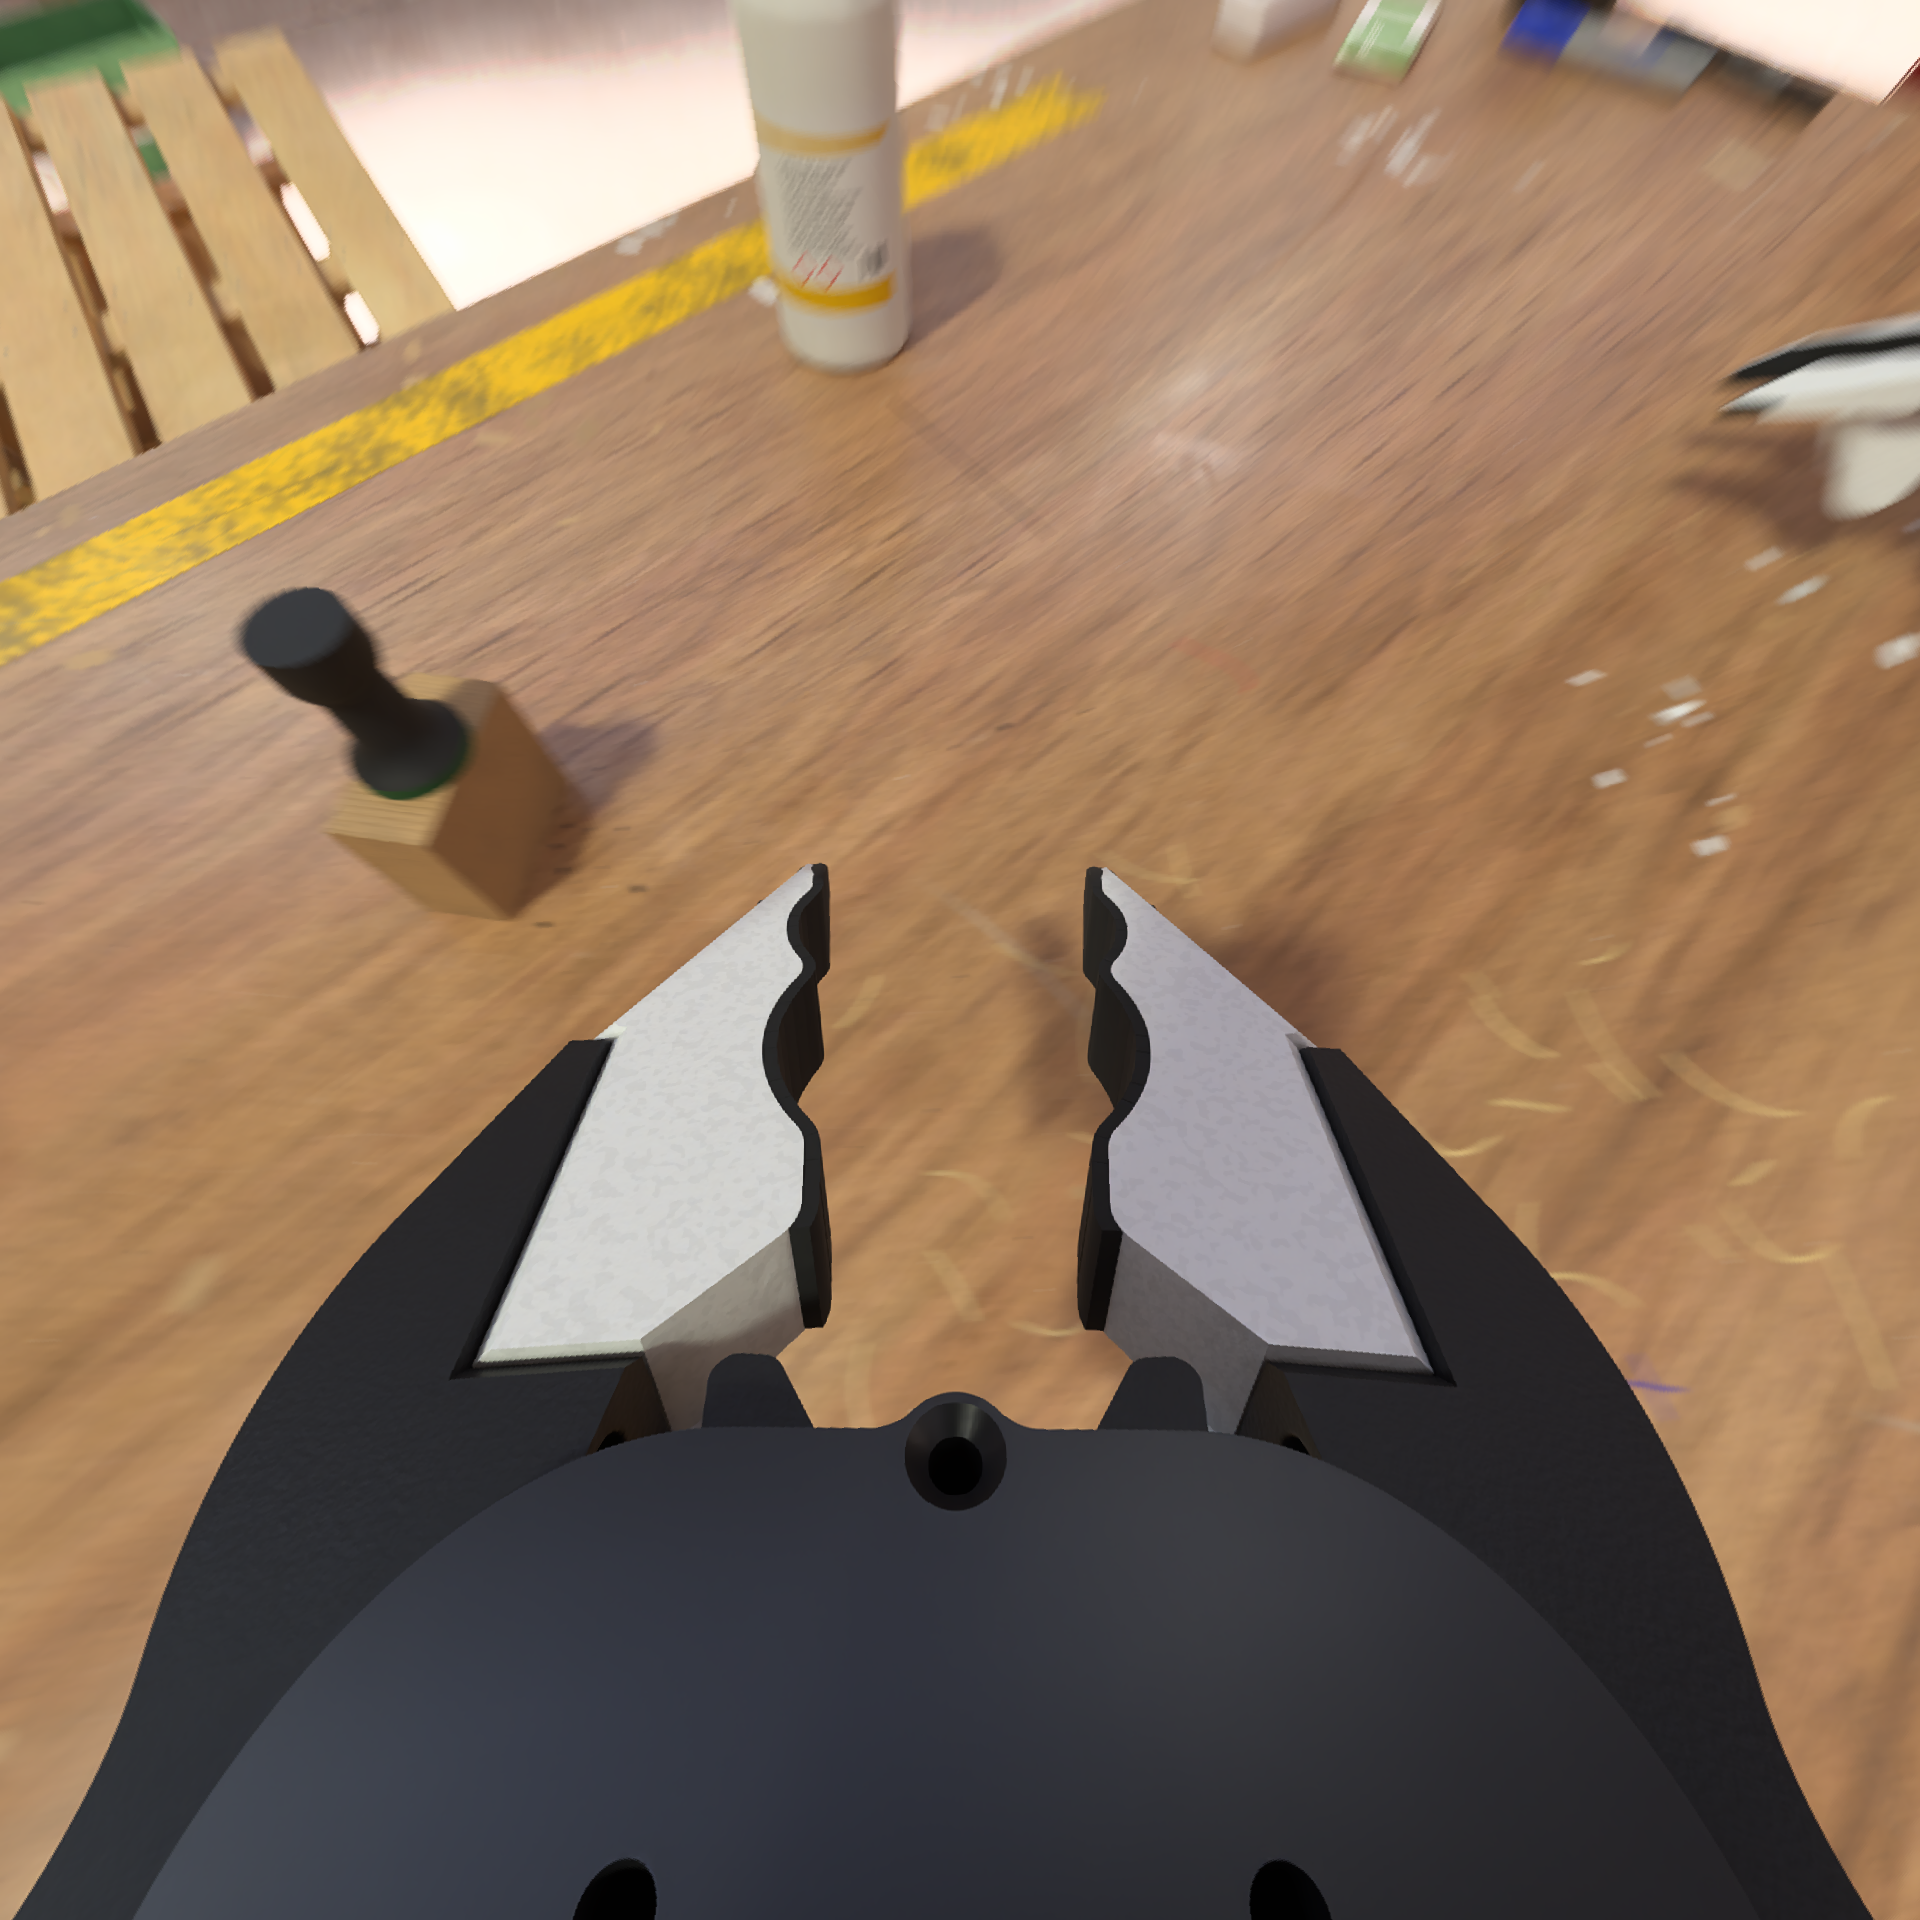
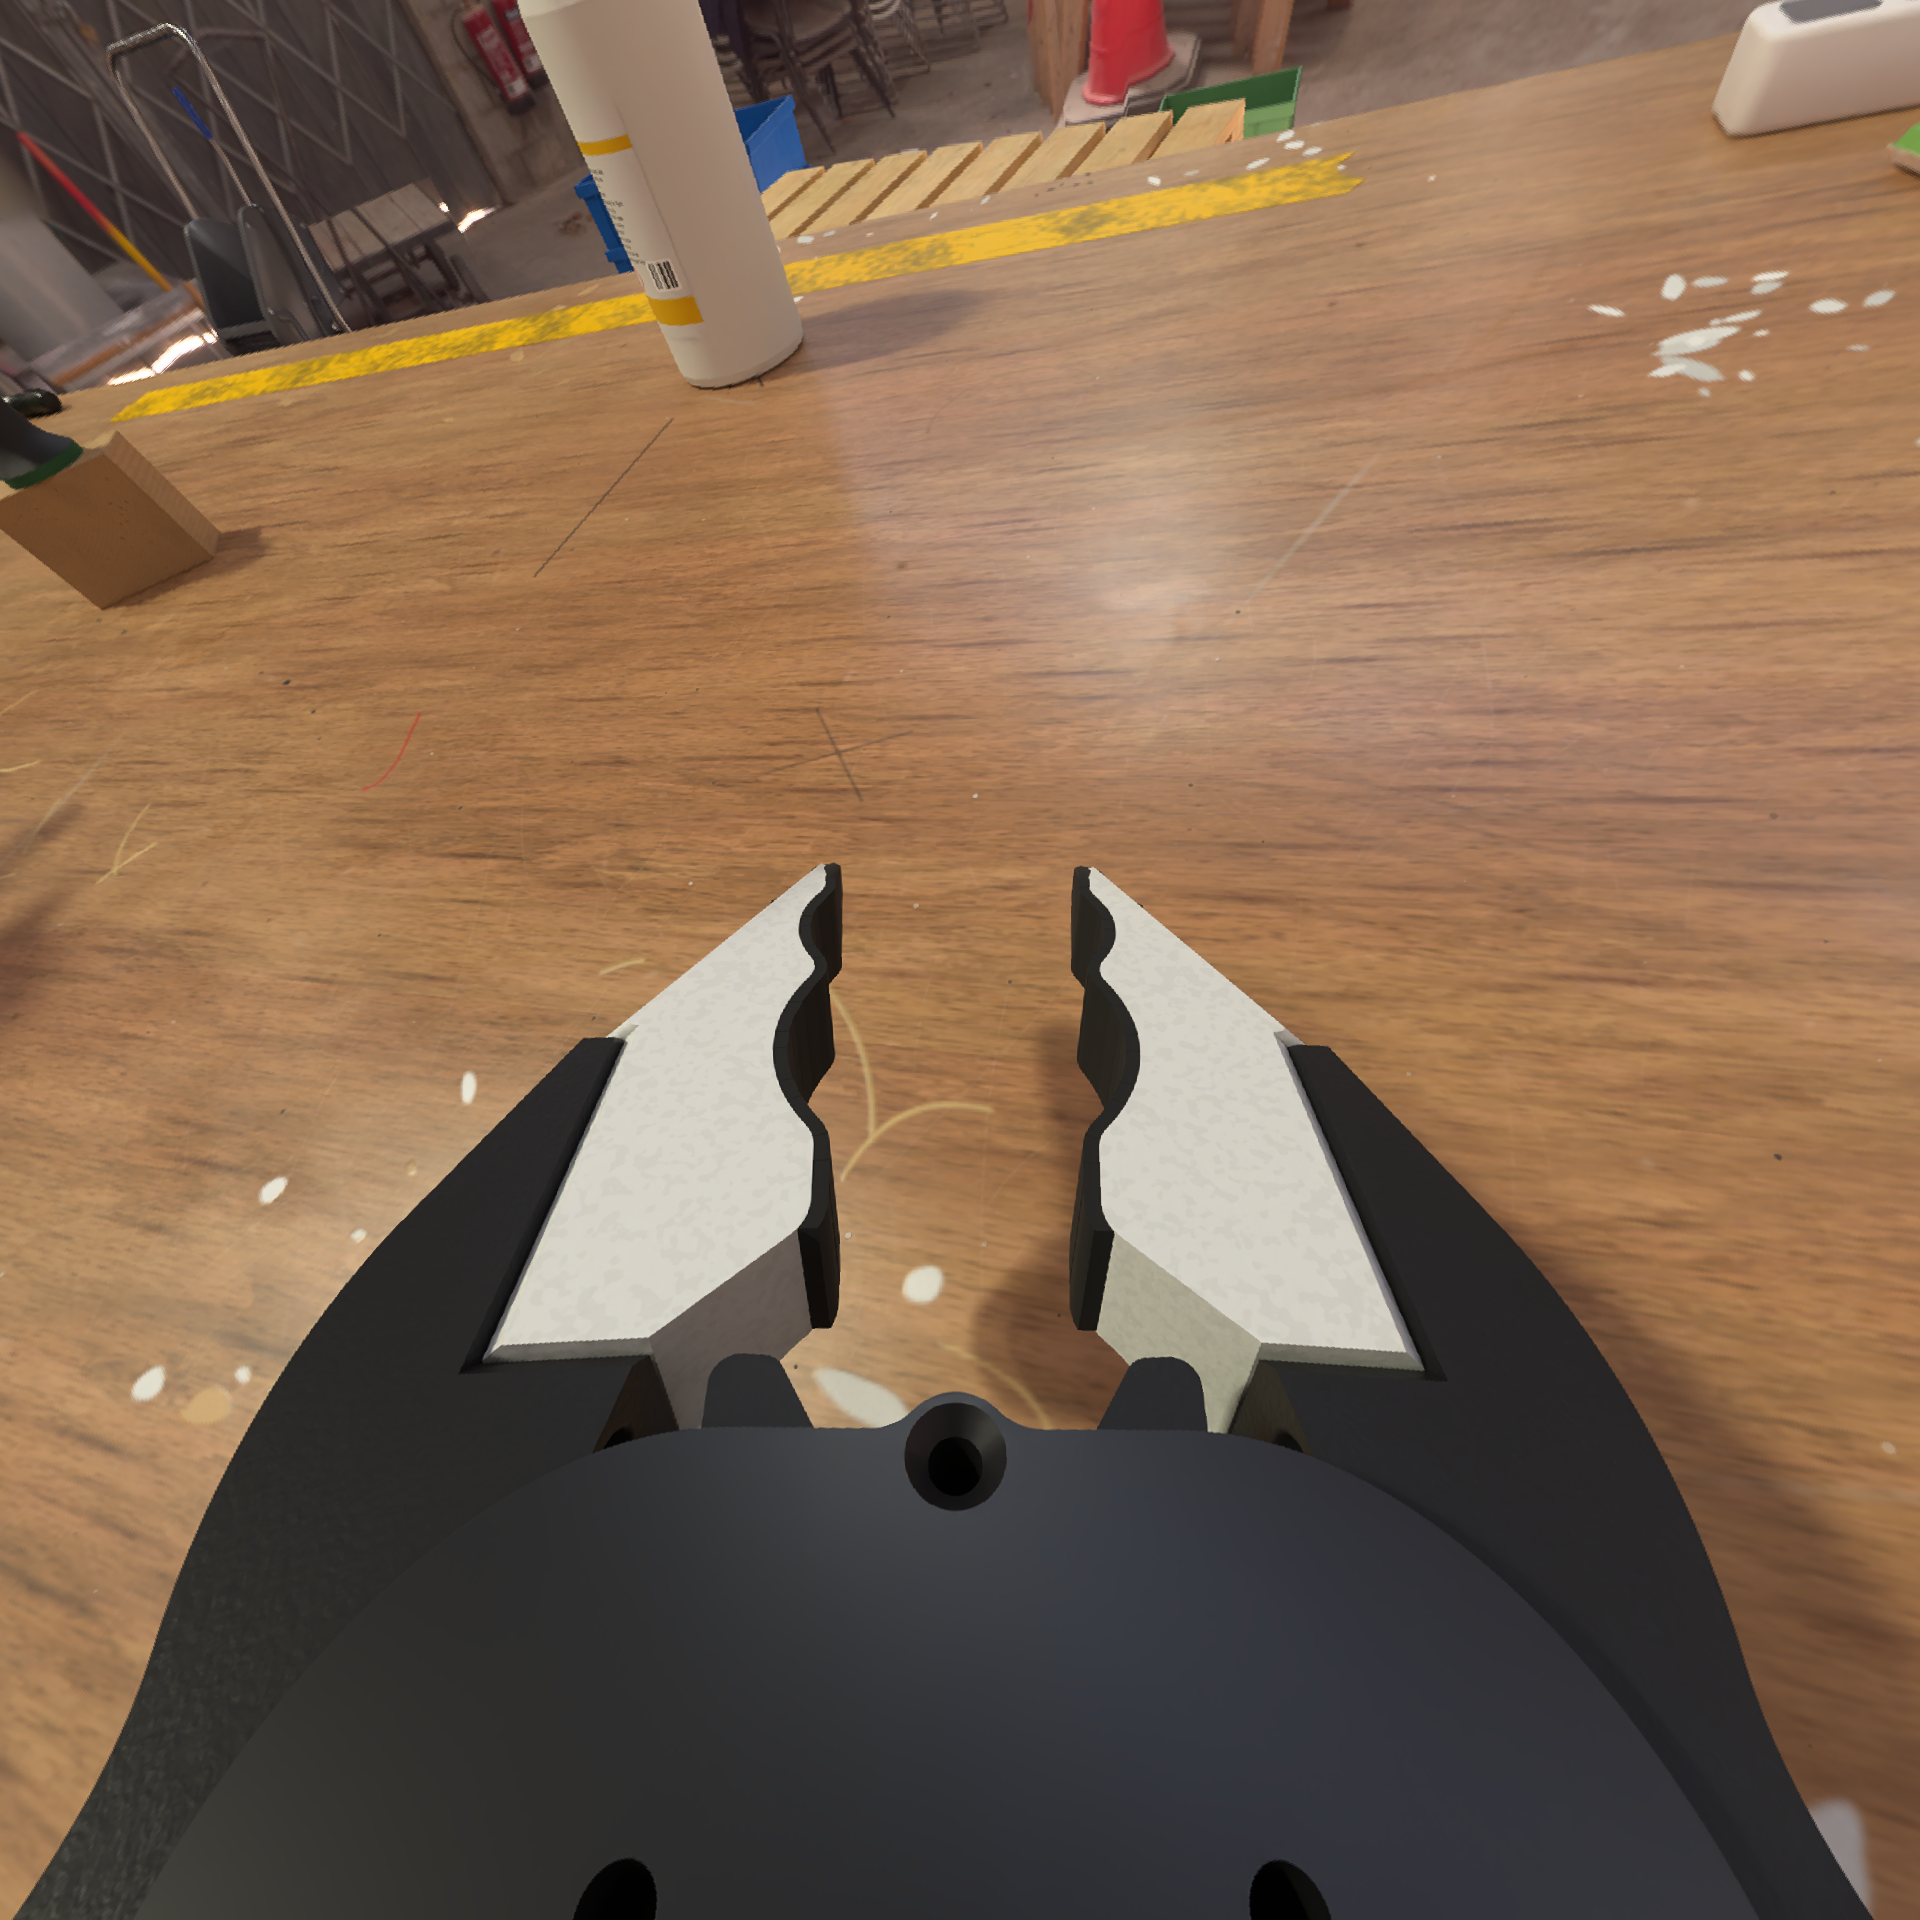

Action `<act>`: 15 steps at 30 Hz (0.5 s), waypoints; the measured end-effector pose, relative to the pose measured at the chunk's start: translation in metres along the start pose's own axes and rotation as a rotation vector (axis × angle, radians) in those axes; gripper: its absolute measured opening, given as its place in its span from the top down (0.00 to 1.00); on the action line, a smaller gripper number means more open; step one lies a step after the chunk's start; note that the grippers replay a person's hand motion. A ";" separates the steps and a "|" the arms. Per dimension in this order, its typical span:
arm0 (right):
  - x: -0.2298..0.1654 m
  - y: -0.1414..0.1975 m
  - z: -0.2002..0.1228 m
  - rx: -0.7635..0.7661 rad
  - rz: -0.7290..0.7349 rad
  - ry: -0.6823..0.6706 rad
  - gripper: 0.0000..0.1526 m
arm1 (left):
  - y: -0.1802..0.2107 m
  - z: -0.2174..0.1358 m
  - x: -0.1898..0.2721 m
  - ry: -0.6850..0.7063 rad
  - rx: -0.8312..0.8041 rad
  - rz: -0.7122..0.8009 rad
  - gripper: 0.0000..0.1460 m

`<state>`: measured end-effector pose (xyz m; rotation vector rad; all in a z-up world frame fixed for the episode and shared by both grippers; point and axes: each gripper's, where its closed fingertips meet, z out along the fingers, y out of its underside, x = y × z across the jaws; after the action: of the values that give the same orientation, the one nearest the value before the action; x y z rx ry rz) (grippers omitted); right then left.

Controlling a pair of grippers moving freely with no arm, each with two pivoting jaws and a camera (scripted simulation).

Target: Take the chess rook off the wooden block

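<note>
A black chess rook (image 1: 348, 696) with a green felt base stands on a small wooden block (image 1: 468, 805) on the table, to the upper left of my left gripper (image 1: 956, 883). My left gripper is open and empty, apart from the block. In the right wrist view the block (image 2: 104, 520) sits at the far left edge, with only the rook's base (image 2: 36, 452) showing. My right gripper (image 2: 956, 883) is open and empty over bare table, far from the block. It also shows in the left wrist view (image 1: 1839, 405) at the right edge.
A tall white bottle (image 1: 831, 187) with yellow bands stands farther back; it also shows in the right wrist view (image 2: 675, 197). A yellow tape line (image 2: 727, 291) runs along the table's far edge. A wooden pallet (image 1: 156, 270) lies beyond. A white box (image 2: 1808, 62) sits back right.
</note>
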<state>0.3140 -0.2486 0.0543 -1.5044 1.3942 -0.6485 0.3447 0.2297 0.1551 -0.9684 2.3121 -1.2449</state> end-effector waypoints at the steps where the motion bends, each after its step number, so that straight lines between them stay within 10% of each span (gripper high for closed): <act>1: 0.000 0.000 0.000 -0.004 0.007 -0.004 0.71 | -0.004 0.008 -0.022 -0.016 -0.064 0.024 0.66; 9: 0.001 0.005 -0.002 -0.022 0.009 -0.006 0.71 | -0.001 0.082 -0.171 -0.106 -0.553 0.082 0.48; 15: 0.004 0.014 -0.006 -0.053 0.016 -0.003 0.71 | -0.009 0.107 -0.183 0.054 -0.674 0.077 0.59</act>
<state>0.3040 -0.2529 0.0436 -1.5339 1.4292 -0.6035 0.5395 0.2910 0.0986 -1.0266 2.8426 -0.4482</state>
